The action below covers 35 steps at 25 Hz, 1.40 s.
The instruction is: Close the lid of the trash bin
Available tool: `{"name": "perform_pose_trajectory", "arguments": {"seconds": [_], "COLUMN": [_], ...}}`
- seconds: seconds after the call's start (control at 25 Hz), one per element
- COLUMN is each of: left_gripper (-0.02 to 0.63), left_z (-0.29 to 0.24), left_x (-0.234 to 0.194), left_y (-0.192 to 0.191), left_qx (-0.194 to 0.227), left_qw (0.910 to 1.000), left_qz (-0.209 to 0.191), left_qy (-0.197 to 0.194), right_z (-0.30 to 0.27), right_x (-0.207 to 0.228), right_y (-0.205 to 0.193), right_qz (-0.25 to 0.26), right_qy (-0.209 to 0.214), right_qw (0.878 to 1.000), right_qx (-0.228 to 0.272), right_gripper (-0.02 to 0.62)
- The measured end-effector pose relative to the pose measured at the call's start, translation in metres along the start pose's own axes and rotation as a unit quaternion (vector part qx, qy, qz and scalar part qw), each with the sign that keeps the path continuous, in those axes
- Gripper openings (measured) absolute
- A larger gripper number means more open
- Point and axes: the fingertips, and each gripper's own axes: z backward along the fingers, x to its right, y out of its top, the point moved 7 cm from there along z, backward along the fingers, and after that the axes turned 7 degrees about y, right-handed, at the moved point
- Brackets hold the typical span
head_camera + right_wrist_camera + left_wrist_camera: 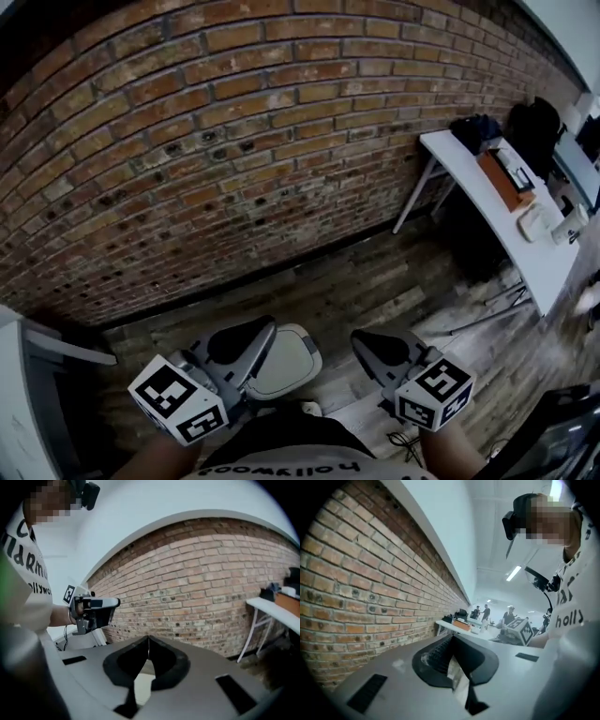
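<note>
The left gripper [242, 345] and right gripper [378, 351] hover side by side above the pale trash bin lid [287, 364]. Both pairs of fingers are pressed together, holding nothing.

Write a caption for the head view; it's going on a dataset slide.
Person holds left gripper and right gripper, both shut, above a white-lidded trash bin beside a brick wall.

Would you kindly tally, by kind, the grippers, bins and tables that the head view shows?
Grippers: 2, the left gripper and the right gripper
Bin: 1
Table: 1
Total: 4
</note>
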Motion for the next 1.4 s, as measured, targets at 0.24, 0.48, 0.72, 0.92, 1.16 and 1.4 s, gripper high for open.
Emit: {"name": "perform_pose_trajectory", "arguments": {"seconds": [0.24,0.48,0.72,0.92,1.16,1.4], "left_gripper": [0.006,0.006,0.006,0.006,0.006,0.006], "left_z": [0.074,0.123,0.143,0.144,0.14,0.135], "left_x": [-0.003,-0.013,-0.016,-0.016,-0.015,-0.013], "left_y": [0.046,0.072,0.069,0.069,0.066,0.067], "left_qx": [0.052,0.086,0.083,0.086,0.084,0.087], "left_qw": [0.9985,0.9957,0.996,0.9959,0.9963,0.9961], "left_qz": [0.005,-0.019,-0.018,-0.02,-0.016,-0.016], "left_qy": [0.019,0.03,0.027,0.019,0.007,-0.005], "right_z": [-0.012,-0.04,-0.047,-0.043,-0.04,-0.035], "right_x": [-0.054,-0.104,-0.125,-0.126,-0.127,-0.125], "right_y": [0.083,0.109,0.109,0.107,0.103,0.102], "right_qz": [0.023,0.055,0.075,0.082,0.083,0.08], "right_qy": [0.016,0.047,0.038,0.018,0.005,-0.004], "right_qw": [0.992,0.99,0.991,0.991,0.992,0.992], "right_qx": [0.123,0.124,0.102,0.1,0.097,0.101], "right_gripper": [0.011,0.009,0.009,0.009,0.009,0.009]}}
